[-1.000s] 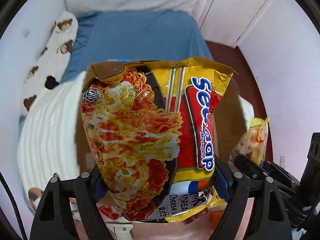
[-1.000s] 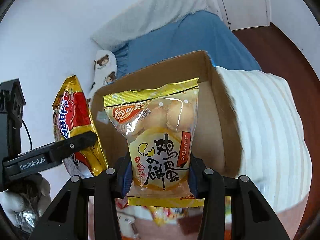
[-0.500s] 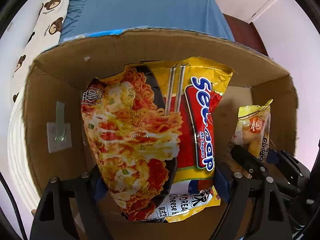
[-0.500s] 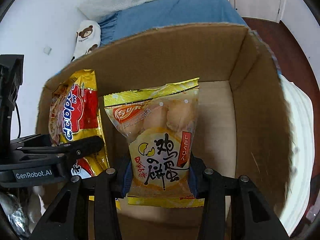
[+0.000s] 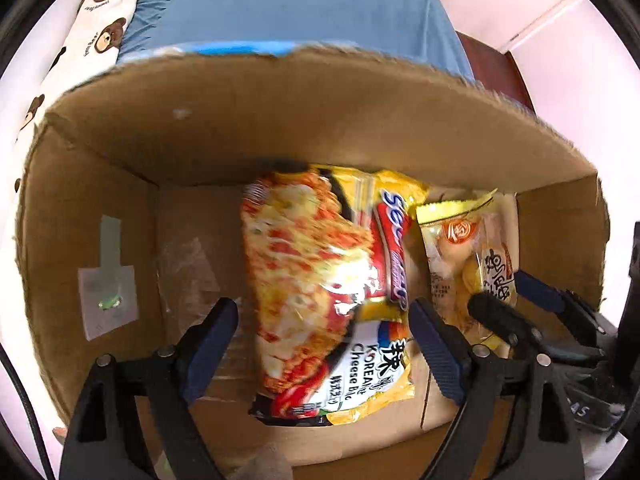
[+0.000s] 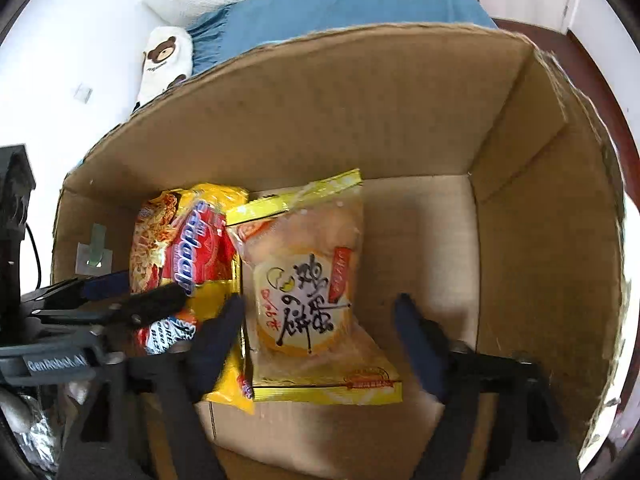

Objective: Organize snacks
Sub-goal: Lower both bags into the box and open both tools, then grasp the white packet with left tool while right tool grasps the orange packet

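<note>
Blue bedding (image 5: 304, 12) and a white pillow with brown bears (image 5: 92, 36) lie behind a big cardboard box (image 5: 280, 120). Both tools are reaching down into that box.

The left gripper (image 5: 324, 344) has its two fingers spread wide. They do not pinch anything. The noodle packet (image 5: 320, 280) sits between them, on the floor of the box, with its top end near the far wall. It looks a bit blurry, so it may only just be landing.

The right gripper (image 6: 320, 336) is spread wide too. The yellow cookie bag (image 6: 308, 292) lies flat on the box floor between its fingers. It sits just beside the noodle packet, and the two seem to touch along one edge.

I think the step now is letting go and pulling out. To do it well, each tool should lift straight up with its fingers wide, so they do not catch a bag and drag it along. The two tools are close together, so they could bump. One should go first.

The box walls are tall on every side, and a tool could hit the rim on the way out. A small taped patch (image 5: 106, 280) sticks to the left wall. The right part of the box floor is bare in the right view.
</note>
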Available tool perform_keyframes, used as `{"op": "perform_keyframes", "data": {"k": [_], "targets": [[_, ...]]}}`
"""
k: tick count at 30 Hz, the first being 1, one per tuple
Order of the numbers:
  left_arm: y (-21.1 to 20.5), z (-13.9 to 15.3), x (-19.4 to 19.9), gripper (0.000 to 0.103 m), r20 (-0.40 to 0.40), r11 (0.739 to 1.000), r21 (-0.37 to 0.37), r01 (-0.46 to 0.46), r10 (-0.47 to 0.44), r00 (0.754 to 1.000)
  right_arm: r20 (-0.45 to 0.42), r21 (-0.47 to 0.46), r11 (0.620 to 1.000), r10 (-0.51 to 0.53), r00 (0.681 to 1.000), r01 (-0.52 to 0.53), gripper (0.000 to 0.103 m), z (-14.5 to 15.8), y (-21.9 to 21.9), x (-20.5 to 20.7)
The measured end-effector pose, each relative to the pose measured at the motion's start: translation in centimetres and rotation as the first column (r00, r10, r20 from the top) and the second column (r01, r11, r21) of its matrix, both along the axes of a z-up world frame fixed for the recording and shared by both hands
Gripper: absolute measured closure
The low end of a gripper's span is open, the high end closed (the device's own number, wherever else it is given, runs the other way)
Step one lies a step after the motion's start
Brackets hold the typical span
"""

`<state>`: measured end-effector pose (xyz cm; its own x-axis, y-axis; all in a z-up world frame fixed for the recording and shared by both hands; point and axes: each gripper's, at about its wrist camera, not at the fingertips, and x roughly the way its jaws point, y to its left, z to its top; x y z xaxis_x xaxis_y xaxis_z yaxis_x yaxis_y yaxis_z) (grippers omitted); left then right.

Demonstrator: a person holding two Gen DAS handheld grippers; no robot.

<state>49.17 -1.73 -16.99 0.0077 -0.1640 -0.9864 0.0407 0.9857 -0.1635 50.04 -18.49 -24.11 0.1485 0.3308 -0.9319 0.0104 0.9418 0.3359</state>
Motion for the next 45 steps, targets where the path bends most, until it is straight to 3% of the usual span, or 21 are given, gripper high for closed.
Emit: {"op": "perform_keyframes", "data": {"k": [2,5,11,18,26,30,35,39,42,45], "targets": [[0.3,0.7,-0.2,0.013,0.011,1.0,-0.017,-0.01,0.01,1.0,-0.002,0.035,0.999,-0.003,1.0,0.003,0.011,0.3,-0.5,0.0],[0.4,2.3,-0.8,0.013,0.055,1.0,0.005,-0.011,0.011,0.998,0.023,0.013,1.0,0.012,1.0,-0.012,0.01,1.7,-0.4,-0.8],[0.3,7.3,-4.2,0.013,0.178,1.0,0.024,-0.015,0.011,0.984,0.101,-0.082,0.996,0.039,0.994,-0.03,0.01,5.8,1.2,-3.6],[1.3,12.1,-9.2,0.013,0.306,0.998,0.053,-0.037,0.019,0.952,0.217,-0.123,0.992,0.025,0.976,0.001,0.01,10.9,3.3,-8.9],[3.7,14.4,-17.2,0.013,0.367,0.998,0.041,-0.044,0.026,0.93,0.322,-0.104,0.994,0.0,0.947,0.035,0.01,16.0,5.4,-16.9],[5.1,12.4,-21.6,0.013,0.312,0.996,0.076,-0.04,0.015,0.95,0.277,-0.068,0.997,-0.01,0.961,0.03,0.01,15.2,5.6,-21.0],[7.4,6.3,-27.2,0.013,0.14,0.994,0.103,-0.048,0.033,0.99,0.145,-0.04,0.998,-0.04,0.989,0.046,0.01,11.0,5.3,-26.2],[8.6,0.8,-31.4,0.013,0.013,0.989,0.118,-0.085,0.085,0.996,0.044,-0.069,0.983,-0.166,0.985,0.169,0.01,7.1,2.7,-30.2],[9.3,-2.6,-33.4,0.013,-0.061,0.984,0.107,-0.141,0.148,0.987,-0.048,-0.057,0.95,-0.309,0.95,0.306,0.01,4.2,-0.5,-32.8],[9.9,-4.6,-34.2,0.013,-0.102,0.976,0.091,-0.196,0.205,0.974,-0.184,0.0,0.864,-0.494,0.85,0.503,0.01,0.7,-4.5,-35.9]]}}
